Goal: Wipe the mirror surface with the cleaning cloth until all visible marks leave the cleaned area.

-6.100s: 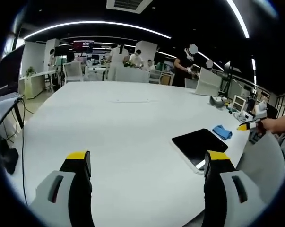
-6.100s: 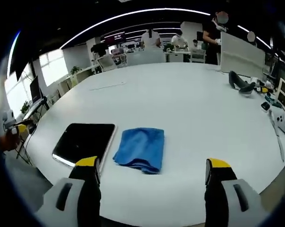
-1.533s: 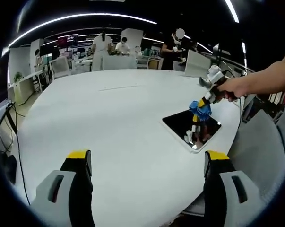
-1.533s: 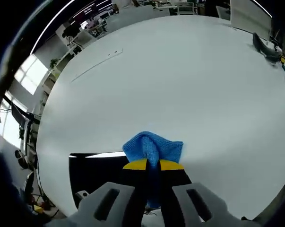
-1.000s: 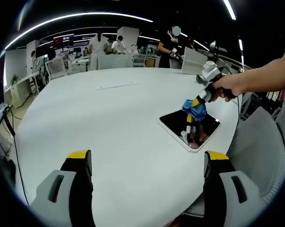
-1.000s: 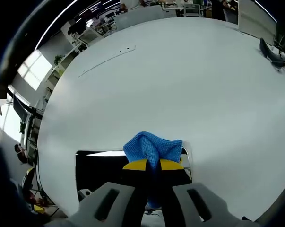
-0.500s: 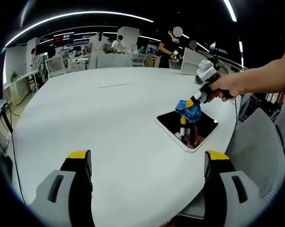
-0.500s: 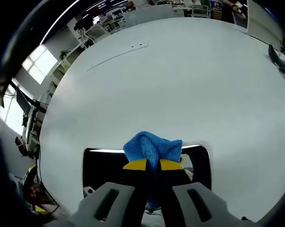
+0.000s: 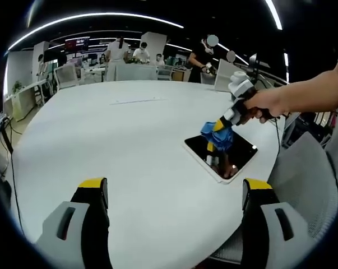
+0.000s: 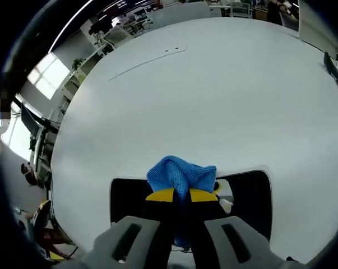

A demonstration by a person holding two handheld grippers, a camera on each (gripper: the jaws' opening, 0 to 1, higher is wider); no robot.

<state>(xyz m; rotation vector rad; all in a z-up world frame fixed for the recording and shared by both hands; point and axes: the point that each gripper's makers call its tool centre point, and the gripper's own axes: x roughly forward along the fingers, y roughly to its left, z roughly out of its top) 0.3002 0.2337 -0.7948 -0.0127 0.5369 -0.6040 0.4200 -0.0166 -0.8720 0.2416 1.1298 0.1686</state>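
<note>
Right gripper (image 10: 181, 194): jaws clamped tight on the cloth (image 10: 181, 174), blue folds bunched above the yellow tips; in the left gripper view, reaching in from the right (image 9: 220, 124), gripped by a hand (image 9: 257, 105).
Cloth: pressed down on the mirror (image 10: 126, 197); in the left gripper view (image 9: 216, 133) at the mirror's far-left part.
Mirror: dark slab with a pale rim, flat on the table (image 10: 213, 95) near its edge; in the left gripper view (image 9: 236, 152) right of centre, reflecting the gripper and cloth.
Left gripper (image 9: 176, 191): jaws wide apart, holding nothing, above bare tabletop (image 9: 112, 140), well apart from the mirror.
Obstructions: right gripper's own jaws and cloth cover the mirror's middle in its view; marks on the glass too small to tell.
Surroundings: people (image 9: 202, 56) at desks beyond the far table edge; dark object (image 10: 336, 67) at the table's right margin; chair (image 9: 303, 174) beside the near edge.
</note>
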